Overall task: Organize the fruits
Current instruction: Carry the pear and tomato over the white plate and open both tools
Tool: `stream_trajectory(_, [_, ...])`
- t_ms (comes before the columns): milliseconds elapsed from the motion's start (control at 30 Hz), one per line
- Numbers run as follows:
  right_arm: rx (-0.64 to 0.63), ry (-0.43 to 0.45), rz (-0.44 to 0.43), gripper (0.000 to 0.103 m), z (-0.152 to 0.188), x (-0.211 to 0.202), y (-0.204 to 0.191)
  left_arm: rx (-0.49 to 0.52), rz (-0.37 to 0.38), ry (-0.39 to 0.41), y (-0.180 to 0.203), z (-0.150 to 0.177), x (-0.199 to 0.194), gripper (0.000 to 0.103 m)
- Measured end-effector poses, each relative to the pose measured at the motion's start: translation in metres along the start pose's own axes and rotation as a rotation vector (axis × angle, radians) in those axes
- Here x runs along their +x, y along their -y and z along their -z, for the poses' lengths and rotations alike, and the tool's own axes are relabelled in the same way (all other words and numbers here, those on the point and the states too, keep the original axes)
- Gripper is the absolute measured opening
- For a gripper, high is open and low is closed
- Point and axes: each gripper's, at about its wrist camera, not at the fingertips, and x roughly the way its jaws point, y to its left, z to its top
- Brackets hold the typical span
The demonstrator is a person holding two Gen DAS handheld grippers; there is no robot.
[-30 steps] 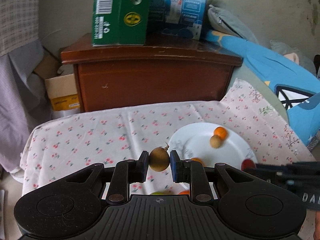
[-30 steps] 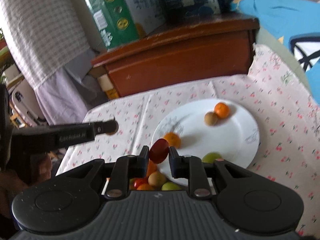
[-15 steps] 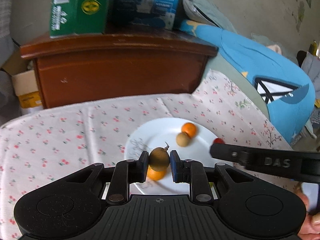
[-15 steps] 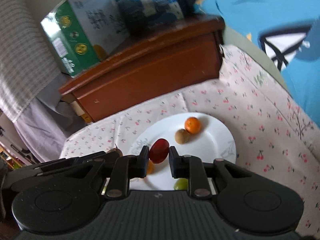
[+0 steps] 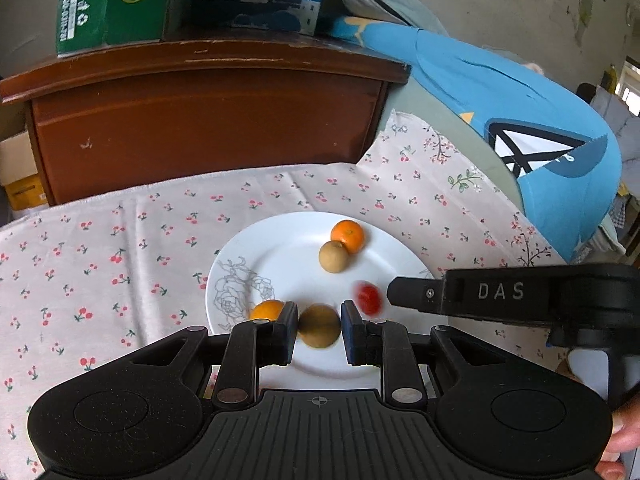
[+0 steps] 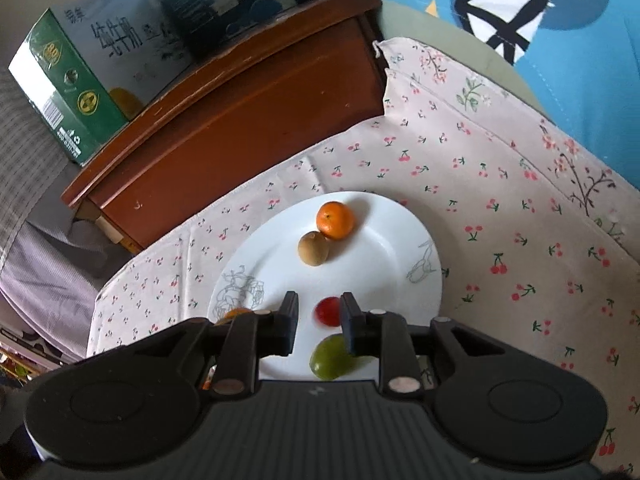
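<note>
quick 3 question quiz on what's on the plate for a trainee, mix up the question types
1. True or false: a green fruit lies on the plate.
2. What touches the far orange? A. a brown fruit. B. the green fruit. C. nothing.
3. How many oranges are on the plate?

Key
1. True, at the near rim.
2. A.
3. Two: the far orange and the near orange.
</note>
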Motion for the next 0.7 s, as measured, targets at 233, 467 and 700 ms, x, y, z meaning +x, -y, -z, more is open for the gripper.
stream_trajectory(233, [-0.001, 0.023, -0.019, 0.032, -0.004, -0.007, -0.005, 0.033, -0.067, 0.035, 0.004, -0.007, -0.012, 0.066])
stream_trajectory(467, [-0.014, 0.029, -0.007, 0.041, -0.003, -0.009, -0.009, 0.084, -0.141, 0.024, 0.009, -0.008, -0.024, 0.081])
stream_trajectory(700, [-0.038, 0.027, -0.001, 0.050, 0.002, -0.013, -0.016, 0.109, -0.192, 0.004, 0.009, -0.005, -0.035, 0.087])
